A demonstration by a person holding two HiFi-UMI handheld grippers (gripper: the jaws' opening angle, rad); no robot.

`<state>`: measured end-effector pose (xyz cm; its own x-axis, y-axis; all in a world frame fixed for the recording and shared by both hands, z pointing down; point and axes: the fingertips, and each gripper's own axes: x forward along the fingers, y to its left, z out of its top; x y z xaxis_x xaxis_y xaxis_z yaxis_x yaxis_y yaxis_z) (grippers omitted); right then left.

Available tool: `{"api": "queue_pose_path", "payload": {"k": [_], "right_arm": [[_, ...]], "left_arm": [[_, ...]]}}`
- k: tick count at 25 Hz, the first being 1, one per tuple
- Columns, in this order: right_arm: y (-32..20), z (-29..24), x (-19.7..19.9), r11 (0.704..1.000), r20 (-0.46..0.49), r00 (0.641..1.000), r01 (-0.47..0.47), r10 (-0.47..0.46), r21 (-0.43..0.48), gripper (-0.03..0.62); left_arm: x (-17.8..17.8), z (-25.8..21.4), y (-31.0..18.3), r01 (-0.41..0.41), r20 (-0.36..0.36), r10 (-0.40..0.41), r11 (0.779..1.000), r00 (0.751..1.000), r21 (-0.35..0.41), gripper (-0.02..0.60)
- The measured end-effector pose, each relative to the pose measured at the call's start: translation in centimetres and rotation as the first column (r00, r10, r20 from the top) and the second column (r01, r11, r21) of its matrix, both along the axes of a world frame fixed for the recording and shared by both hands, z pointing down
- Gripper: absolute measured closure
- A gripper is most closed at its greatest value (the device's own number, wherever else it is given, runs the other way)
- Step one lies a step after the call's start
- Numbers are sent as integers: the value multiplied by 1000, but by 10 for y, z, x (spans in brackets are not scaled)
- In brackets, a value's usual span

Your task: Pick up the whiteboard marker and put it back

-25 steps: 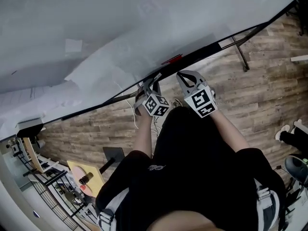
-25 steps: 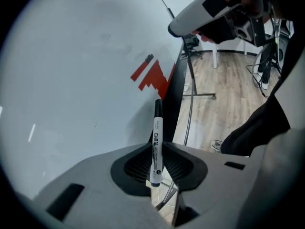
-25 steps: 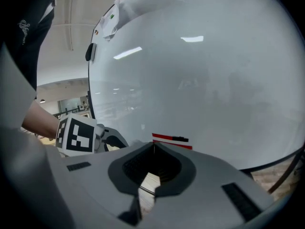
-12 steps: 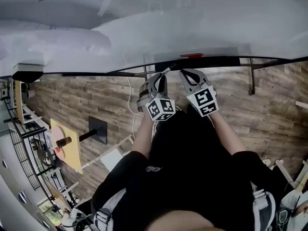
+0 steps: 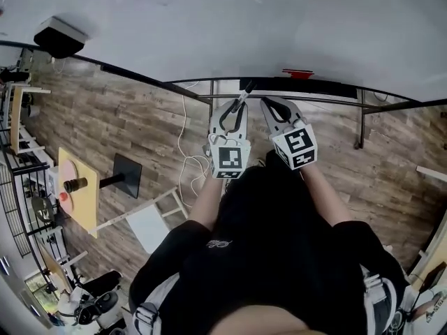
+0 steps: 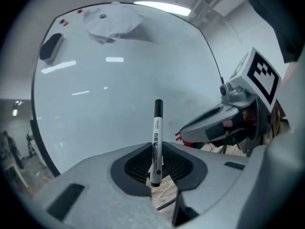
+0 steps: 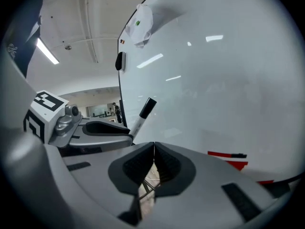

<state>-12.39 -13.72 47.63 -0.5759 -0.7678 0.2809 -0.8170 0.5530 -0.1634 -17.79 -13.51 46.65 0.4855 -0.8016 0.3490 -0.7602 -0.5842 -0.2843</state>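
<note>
The slim white, black-capped whiteboard marker stands upright, pinched between the ribbed dark pads of the left gripper — the right gripper has its jaws pressed together on nothing — before a glossy whiteboard.

A red marker lies on the whiteboard's tray.

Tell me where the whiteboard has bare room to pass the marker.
The whiteboard is bare across its middle, below the eraser and paper at the top, above the red marker. Crowded low: the left gripper holding the black marker and the shut right gripper sit side by side.
</note>
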Motion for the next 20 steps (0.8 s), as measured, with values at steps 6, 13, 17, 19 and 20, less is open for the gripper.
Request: {"api": "queue_pose_path", "payload": {"k": [6, 13, 17, 19, 20], "right_arm": [[30, -20, -18, 999, 15, 1000, -27, 27, 26, 591], [80, -29, -5, 994, 21, 994, -110, 110, 15, 591], [106, -29, 17, 984, 3, 984, -180, 180, 10, 591], [119, -30, 29, 978, -7, 978, -208, 208, 7, 591], [124, -32, 35, 976, -13, 976, -218, 219, 10, 591]], "left_arm": [[-13, -20, 34, -37, -239, 28, 999, 971, -33, 511], [-13, -27, 74, -101, -459, 60, 993, 886, -64, 511], [9, -24, 89, -172, -487, 118, 983, 865, -67, 512], [23, -22, 98, -212, -495, 150, 975, 856, -72, 511], [30, -22, 101, -234, -497, 168, 970, 851, -73, 511]]}}
